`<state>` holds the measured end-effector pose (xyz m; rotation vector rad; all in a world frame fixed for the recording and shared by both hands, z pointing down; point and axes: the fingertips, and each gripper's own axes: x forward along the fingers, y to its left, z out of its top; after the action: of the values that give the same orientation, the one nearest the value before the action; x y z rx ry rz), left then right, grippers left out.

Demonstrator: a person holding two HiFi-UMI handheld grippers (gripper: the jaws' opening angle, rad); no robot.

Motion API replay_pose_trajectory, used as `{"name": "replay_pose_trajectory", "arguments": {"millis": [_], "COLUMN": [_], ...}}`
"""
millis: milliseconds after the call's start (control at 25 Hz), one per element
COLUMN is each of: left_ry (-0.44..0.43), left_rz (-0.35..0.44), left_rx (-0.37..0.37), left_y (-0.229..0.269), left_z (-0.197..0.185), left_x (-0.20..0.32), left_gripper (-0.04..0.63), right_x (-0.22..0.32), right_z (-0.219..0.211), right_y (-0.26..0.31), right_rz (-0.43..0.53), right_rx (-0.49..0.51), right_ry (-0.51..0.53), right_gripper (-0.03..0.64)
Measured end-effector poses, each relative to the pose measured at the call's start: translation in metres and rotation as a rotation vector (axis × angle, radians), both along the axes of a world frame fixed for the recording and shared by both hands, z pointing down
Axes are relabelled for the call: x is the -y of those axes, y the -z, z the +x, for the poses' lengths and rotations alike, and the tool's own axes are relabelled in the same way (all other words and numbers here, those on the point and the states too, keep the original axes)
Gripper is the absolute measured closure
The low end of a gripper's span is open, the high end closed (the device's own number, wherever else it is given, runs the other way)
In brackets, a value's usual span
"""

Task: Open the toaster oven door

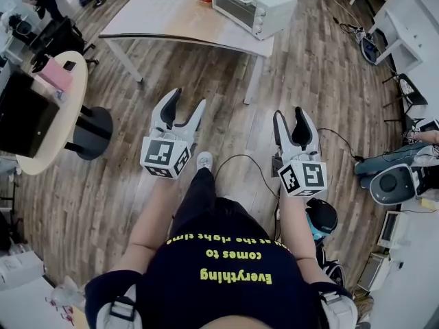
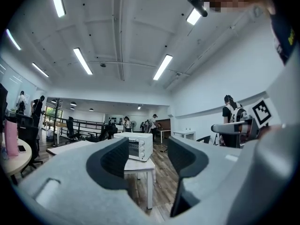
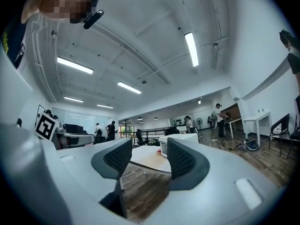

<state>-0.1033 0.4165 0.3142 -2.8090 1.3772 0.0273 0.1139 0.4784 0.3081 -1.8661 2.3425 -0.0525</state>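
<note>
Wooden floor point(image 1: 312, 81), one toaster oven point(image 1: 254, 5), two grippers point(image 1: 188, 101) point(image 1: 289, 115)

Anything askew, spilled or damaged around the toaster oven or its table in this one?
Nothing stands out. The toaster oven sits upright near one corner of the white table with its door shut, and no spill or damage shows. The left gripper and right gripper are open and empty, well short of the table.

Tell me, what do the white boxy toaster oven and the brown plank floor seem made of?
White boxy toaster oven: likely painted sheet metal, smooth and matte, with a darker glassy door panel. Brown plank floor: wood or wood-look laminate, judging by grain streaks and plank seams.
</note>
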Motion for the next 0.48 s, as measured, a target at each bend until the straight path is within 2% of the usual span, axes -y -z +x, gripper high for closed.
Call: {"name": "replay_pose_trajectory", "arguments": {"millis": [240,480], "left_ry": [-0.017,-0.042], "left_rz": [0.005,0.021], "left_rx": [-0.013,0.001], "left_y": [-0.004,0.001], "left_z": [-0.001,-0.008], "left_x": [0.053,0.141], "left_gripper": [0.330,0.322], "right_x": [0.048,0.129], "right_z": [-0.008,-0.020], "right_y": [-0.005,0.008], "right_rz": [-0.007,0.015], "right_rx": [-0.013,-0.026], "right_ry": [-0.001,-0.027], "right_gripper": [0.379,0.376]}}
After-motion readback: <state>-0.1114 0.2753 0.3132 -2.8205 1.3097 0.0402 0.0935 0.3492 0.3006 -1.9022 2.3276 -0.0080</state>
